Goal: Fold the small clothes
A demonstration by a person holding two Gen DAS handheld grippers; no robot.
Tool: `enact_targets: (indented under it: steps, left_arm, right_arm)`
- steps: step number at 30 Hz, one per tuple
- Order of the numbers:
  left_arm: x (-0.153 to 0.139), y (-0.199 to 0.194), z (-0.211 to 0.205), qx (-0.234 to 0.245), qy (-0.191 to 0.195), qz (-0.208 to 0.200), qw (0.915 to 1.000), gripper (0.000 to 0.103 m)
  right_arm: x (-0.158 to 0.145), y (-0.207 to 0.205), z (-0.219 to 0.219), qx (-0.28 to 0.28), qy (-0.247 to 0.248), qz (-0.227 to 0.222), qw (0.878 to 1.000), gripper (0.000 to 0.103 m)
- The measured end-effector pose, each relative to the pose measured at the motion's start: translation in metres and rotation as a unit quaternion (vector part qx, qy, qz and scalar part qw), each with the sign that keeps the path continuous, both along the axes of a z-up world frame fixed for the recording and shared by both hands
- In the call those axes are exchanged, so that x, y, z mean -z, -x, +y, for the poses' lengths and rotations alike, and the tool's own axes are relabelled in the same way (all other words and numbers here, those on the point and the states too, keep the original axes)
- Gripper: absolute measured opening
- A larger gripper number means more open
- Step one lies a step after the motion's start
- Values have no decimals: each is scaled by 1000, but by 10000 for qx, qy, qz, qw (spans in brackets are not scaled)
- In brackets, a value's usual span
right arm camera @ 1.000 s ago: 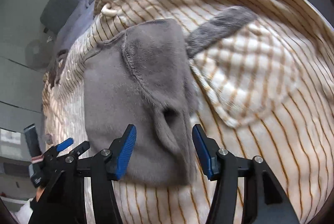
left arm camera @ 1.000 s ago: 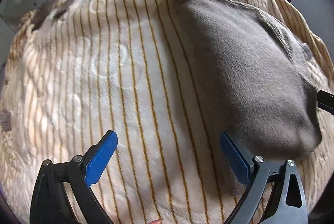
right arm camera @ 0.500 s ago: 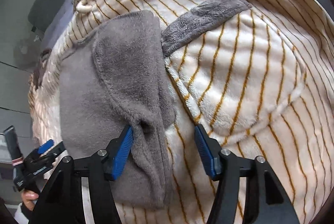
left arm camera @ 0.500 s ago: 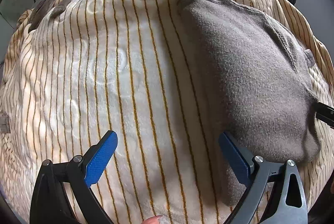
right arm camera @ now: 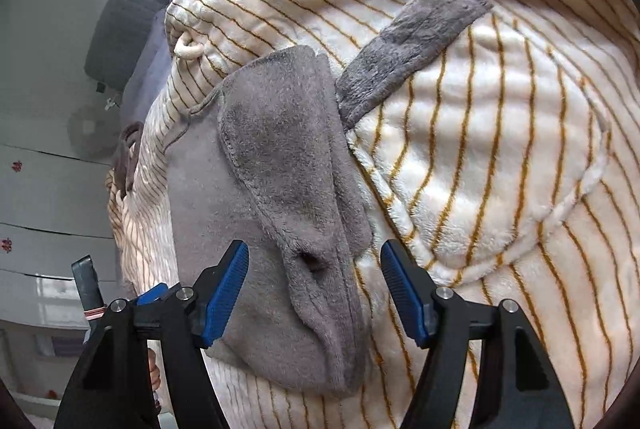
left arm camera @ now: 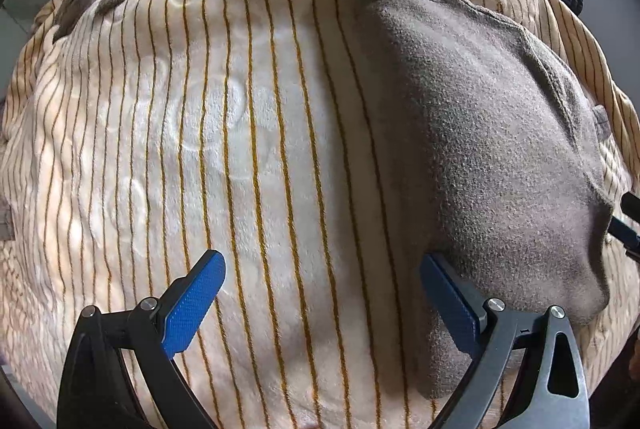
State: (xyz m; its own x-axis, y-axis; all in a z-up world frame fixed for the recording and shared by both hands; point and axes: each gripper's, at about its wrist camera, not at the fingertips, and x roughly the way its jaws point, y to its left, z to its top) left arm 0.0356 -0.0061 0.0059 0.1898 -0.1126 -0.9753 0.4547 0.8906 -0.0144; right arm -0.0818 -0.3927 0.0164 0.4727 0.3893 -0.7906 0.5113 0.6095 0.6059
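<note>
Right gripper (right arm camera: 314, 293): jaws opening, astride grey garment (right arm camera: 280, 165) fold, pads clear. Left gripper (left arm camera: 320, 293): wide open (nothing held), beside garment edge. Garment lies on striped blanket (left arm camera: 200, 149).

The striped blanket (left arm camera: 260, 157) ran past the picture's edges on every side. The grey garment (left arm camera: 500, 149) hid the blanket beneath it, and its near corner lay behind one finger (left arm camera: 448, 303).

Grey fleece garment (left arm camera: 492, 149), folded flat on striped blanket (left arm camera: 240, 149)
</note>
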Motion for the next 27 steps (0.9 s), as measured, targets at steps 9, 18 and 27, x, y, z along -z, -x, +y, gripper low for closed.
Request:
enact_targets:
  steps: [9, 18, 27]
  left_arm:
    - [2, -10, -1, 33, 197, 125, 9997, 99]
    - [-3, -53, -26, 212, 1373, 542, 9888, 99]
    - [31, -57, -85, 450, 1946, 1210, 9724, 99]
  right_arm:
    - [19, -13, -3, -54, -380, 41, 9993, 75]
    - [39, -32, -11, -264, -772, 46, 9967, 79]
    - [45, -71, -3, -1020, -841, -55, 9912, 82]
